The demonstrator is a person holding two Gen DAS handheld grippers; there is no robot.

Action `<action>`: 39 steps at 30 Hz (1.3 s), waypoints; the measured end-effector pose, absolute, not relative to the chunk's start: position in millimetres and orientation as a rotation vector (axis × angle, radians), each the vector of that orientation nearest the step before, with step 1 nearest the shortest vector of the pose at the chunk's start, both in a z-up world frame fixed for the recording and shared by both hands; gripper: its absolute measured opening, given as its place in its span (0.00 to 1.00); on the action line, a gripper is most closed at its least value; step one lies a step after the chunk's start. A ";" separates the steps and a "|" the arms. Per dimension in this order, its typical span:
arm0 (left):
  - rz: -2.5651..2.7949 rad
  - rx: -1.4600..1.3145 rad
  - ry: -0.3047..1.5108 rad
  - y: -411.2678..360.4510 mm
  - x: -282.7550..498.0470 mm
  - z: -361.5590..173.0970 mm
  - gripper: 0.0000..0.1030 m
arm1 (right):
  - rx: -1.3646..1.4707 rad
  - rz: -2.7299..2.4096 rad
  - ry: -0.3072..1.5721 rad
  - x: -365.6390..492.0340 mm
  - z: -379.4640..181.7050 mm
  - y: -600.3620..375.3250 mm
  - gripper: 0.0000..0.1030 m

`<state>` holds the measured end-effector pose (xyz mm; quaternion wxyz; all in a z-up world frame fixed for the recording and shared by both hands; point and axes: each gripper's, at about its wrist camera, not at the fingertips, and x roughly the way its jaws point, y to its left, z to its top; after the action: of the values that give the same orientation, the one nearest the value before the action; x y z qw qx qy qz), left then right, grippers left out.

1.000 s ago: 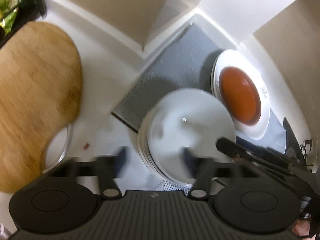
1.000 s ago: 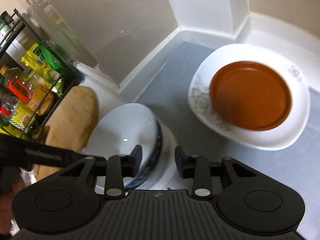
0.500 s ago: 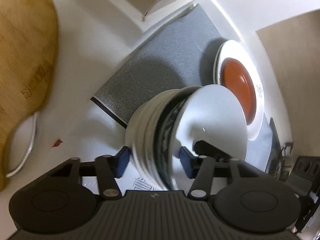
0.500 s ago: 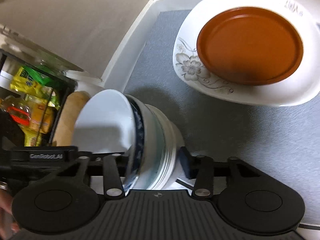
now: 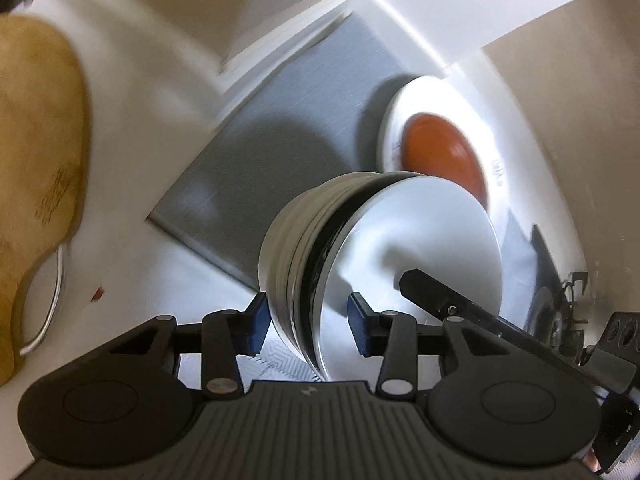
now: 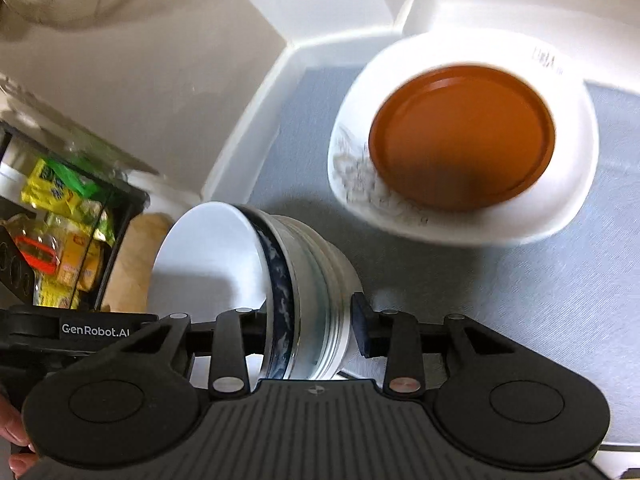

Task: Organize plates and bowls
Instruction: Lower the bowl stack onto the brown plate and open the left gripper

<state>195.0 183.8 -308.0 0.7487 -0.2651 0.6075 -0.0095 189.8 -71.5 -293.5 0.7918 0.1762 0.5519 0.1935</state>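
Observation:
A stack of nested white bowls (image 5: pixel 360 248), one with a dark blue pattern (image 6: pixel 280 280), is held off the counter between both grippers. My left gripper (image 5: pixel 306 322) is shut on the stack's rim from one side; my right gripper (image 6: pixel 308 332) is shut on the opposite side, one finger inside the top bowl. The right gripper's finger (image 5: pixel 436 292) shows inside the top bowl in the left wrist view. A brown plate (image 6: pixel 462 136) lies on a white flowered plate (image 6: pixel 560 208) on the grey mat (image 6: pixel 520 292), beyond the stack.
A wooden cutting board (image 5: pixel 36 140) with a metal handle lies on the white counter at left. A black rack with yellow and green packets (image 6: pixel 60 216) stands behind it. White walls (image 6: pixel 320 8) meet in a corner behind the mat. Stove parts (image 5: pixel 560 308) sit at far right.
The bowl stack went from resting flat to lifted and tilted between both grippers. Both wrists have moved with it over the grey mat, toward the plates.

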 end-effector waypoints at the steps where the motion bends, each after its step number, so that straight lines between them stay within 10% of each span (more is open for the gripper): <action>1: -0.028 -0.577 1.322 180.9 200.5 -300.9 0.45 | 0.384 0.409 1.176 192.3 -286.7 -74.8 0.37; 28: -0.145 -0.391 1.227 79.7 345.5 -315.9 0.46 | 0.521 0.189 1.081 297.7 -307.5 -169.7 0.43; 33: -0.031 -0.275 1.094 82.2 310.5 -274.6 0.89 | 0.533 0.167 1.060 284.8 -299.6 -171.7 0.55; 39: -0.010 -0.153 0.953 73.8 235.5 -194.7 1.00 | 0.447 0.148 0.927 231.7 -250.9 -176.5 0.53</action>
<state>235.5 73.8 -194.7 0.8857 -0.0734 0.4584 -0.0047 231.7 -176.5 -250.9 0.8679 0.2135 0.4429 0.0709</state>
